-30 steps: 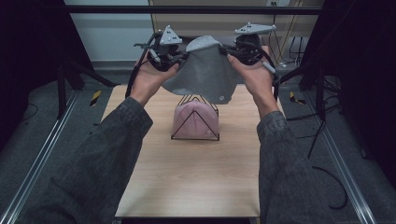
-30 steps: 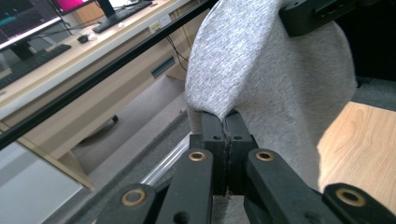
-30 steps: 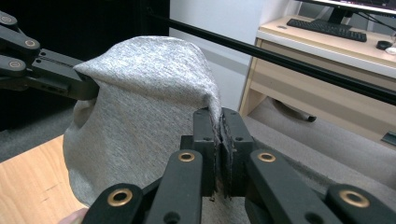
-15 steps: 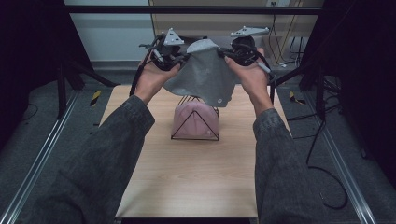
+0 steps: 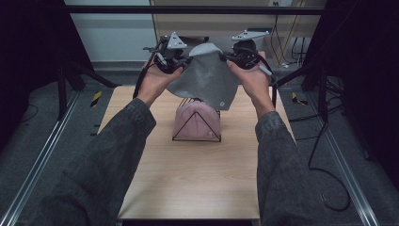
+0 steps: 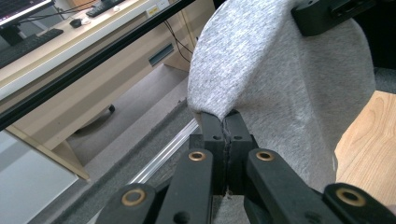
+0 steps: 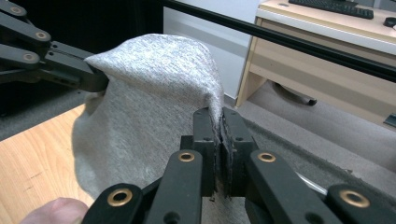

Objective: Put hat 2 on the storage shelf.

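Observation:
A grey knit cloth (image 5: 207, 80) hangs in the air over the far half of the wooden table (image 5: 197, 174), held by its top edge at both sides. My left gripper (image 5: 184, 60) is shut on the cloth's left corner (image 6: 219, 93), its jaws pinched together on the fabric. My right gripper (image 5: 225, 57) is shut on the right corner (image 7: 205, 79) in the same way. Below the cloth stands a black wire rack (image 5: 196, 123) with a pink cloth (image 5: 200, 120) draped over it. The grey cloth's lower edge hangs just above the rack's top.
Metal rails (image 5: 42, 155) run along both sides of the table. A black bar (image 5: 197, 9) crosses overhead at the back. Beyond it stands a light wooden desk (image 7: 327, 42) with a keyboard. Cables (image 5: 324, 155) lie on the grey floor at the right.
Both hands have come a little lower and nearer to the rack with the grey cloth stretched between them. The cloth's lower edge now hangs closer to the pink cloth.

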Action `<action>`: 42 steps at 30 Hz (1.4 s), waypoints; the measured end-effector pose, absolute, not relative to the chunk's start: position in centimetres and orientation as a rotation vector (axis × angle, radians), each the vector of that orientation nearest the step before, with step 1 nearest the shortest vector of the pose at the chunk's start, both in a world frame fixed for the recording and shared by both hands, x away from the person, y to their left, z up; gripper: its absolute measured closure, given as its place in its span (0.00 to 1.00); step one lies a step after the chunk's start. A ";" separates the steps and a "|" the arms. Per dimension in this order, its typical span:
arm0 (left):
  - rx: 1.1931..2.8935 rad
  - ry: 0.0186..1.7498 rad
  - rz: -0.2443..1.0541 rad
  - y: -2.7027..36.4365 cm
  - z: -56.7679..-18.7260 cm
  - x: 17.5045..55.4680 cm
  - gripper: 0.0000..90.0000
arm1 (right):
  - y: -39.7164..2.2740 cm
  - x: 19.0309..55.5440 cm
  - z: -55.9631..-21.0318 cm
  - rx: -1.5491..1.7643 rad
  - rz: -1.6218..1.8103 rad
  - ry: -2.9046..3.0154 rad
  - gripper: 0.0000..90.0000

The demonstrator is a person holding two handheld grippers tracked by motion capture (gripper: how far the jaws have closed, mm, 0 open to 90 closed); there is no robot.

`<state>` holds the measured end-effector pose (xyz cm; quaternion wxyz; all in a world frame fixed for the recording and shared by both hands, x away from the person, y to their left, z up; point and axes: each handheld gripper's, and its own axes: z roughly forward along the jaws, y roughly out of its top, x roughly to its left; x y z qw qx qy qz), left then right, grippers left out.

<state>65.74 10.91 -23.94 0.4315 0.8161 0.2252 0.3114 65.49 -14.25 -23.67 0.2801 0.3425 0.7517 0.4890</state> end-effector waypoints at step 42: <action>2.088 0.634 0.705 12.4 -30.8 63.3 1.00 | -12.2 63.3 -30.4 0.926 1.240 2.126 0.96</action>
